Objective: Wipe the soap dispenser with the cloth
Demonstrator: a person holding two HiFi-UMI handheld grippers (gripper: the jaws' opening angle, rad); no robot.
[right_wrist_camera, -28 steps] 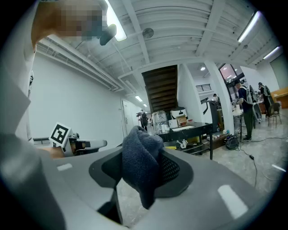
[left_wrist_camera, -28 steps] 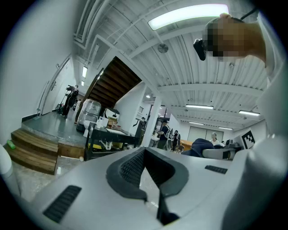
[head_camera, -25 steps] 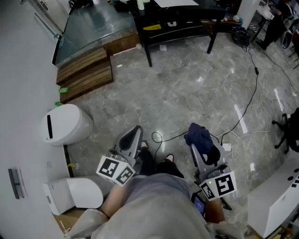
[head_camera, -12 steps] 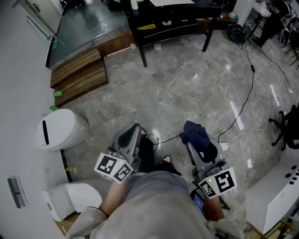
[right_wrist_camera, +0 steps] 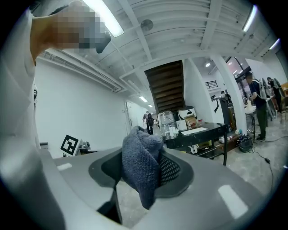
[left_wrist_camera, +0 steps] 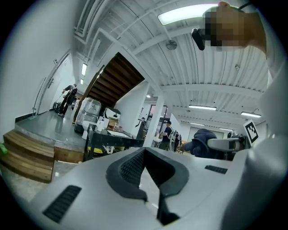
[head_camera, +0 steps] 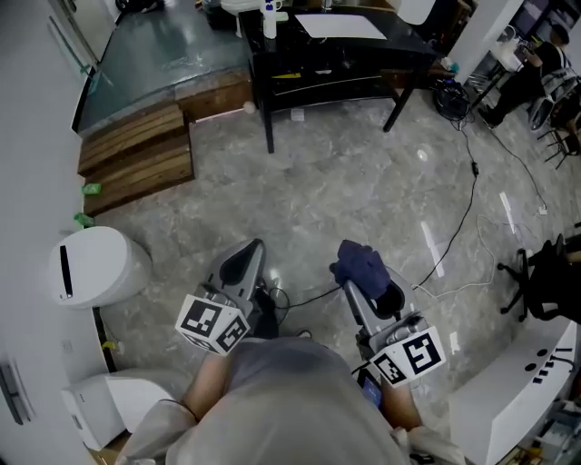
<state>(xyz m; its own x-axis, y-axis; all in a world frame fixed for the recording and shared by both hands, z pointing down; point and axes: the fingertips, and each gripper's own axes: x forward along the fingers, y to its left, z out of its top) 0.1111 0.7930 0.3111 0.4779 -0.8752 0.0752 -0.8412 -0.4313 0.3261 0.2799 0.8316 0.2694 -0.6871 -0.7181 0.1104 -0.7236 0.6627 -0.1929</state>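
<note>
Grey stone floor (head_camera: 345,173) runs ahead to a black table (head_camera: 327,56); the white bottle (head_camera: 270,16) at its left end is too small for me to identify. My right gripper (right_wrist_camera: 145,158) clamps the blue cloth (right_wrist_camera: 138,173), bunched with its long axis upright across the jaws. My left gripper (left_wrist_camera: 144,152) is clenched on nothing, and both point level toward the table.
</note>
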